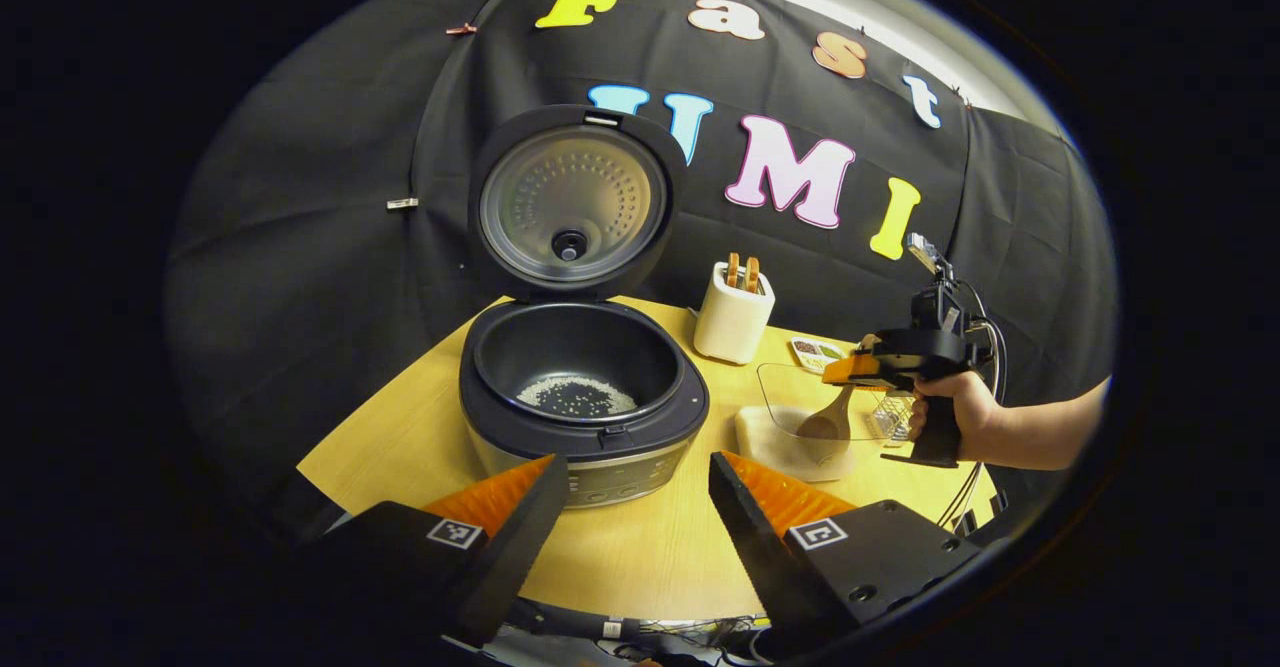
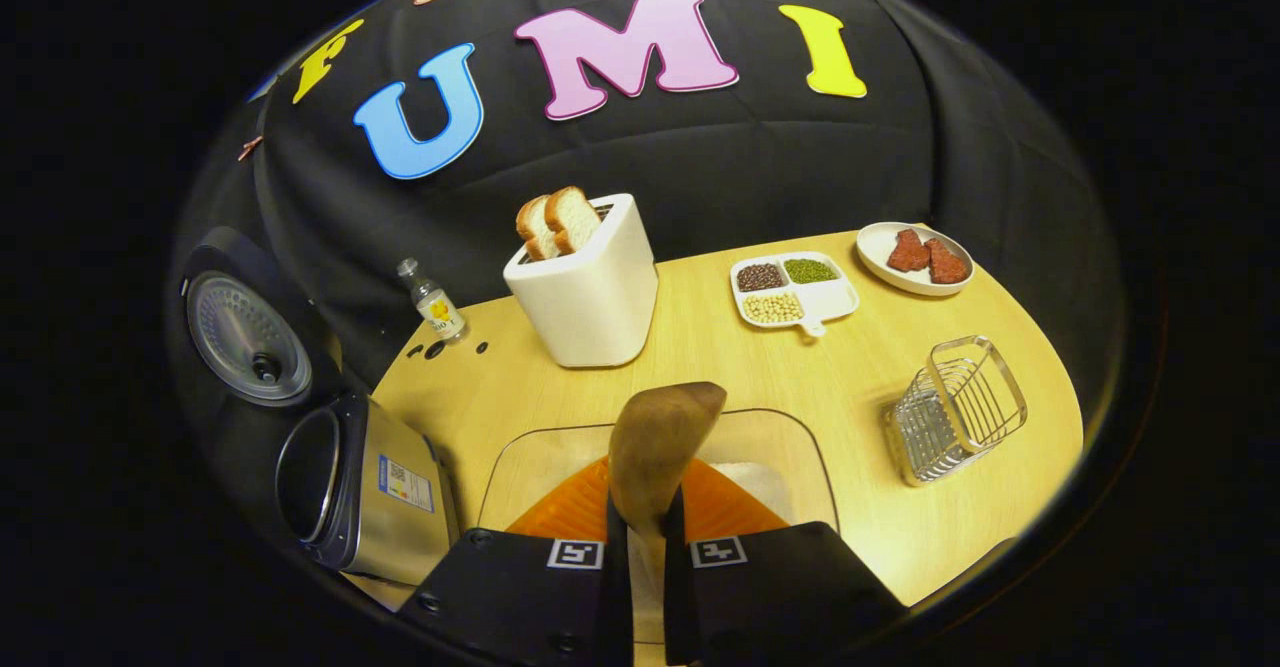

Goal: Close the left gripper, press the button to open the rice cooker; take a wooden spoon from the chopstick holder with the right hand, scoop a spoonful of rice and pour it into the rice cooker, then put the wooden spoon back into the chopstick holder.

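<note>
The rice cooker (image 1: 583,402) stands open on the table (image 1: 640,557) — left gripper (image 1: 630,507) jaws held apart. The wooden spoon (image 2: 655,457) is clamped by the right gripper (image 2: 640,532) over the rice dish (image 2: 560,457).

A toaster (image 2: 588,292) with 2 bread slices (image 2: 556,221) stands beside a small bottle (image 2: 432,301).

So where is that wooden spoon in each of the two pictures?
Left gripper view: the wooden spoon hangs at right, bowl down, from the right gripper, over the clear container.
Right gripper view: bottom centre, bowl up, clamped between the fingers.
Shared landmark: the white toaster.
</note>
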A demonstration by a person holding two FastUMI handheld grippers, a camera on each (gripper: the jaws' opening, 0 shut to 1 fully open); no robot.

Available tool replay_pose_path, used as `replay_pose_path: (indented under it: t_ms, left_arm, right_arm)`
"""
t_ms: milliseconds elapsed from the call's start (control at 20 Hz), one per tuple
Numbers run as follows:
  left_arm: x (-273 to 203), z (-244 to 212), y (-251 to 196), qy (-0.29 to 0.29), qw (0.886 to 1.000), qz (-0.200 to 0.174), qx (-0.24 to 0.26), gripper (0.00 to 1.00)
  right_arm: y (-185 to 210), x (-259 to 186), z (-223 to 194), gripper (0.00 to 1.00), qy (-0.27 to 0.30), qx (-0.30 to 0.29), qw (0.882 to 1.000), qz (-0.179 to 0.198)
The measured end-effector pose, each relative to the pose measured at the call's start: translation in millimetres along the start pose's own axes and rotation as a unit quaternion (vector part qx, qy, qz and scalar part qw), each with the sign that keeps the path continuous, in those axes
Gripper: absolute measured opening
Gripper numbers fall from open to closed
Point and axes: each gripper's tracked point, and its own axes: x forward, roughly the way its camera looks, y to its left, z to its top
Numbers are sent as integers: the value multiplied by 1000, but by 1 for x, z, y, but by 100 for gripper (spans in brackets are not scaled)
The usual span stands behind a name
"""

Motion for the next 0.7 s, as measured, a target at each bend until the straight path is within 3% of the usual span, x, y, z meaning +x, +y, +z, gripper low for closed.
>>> replay_pose_path:
  t_ms: [350,700]
  left_arm:
    - [-10,-2,2,-5,1000,4,-3,95]
    - [-20,3,-2,-12,1000,7,-18,95]
  right_arm:
    - [39,3,-4,17,31,103,994,35]
    - [32,-11,9,17,32,164,985,32]
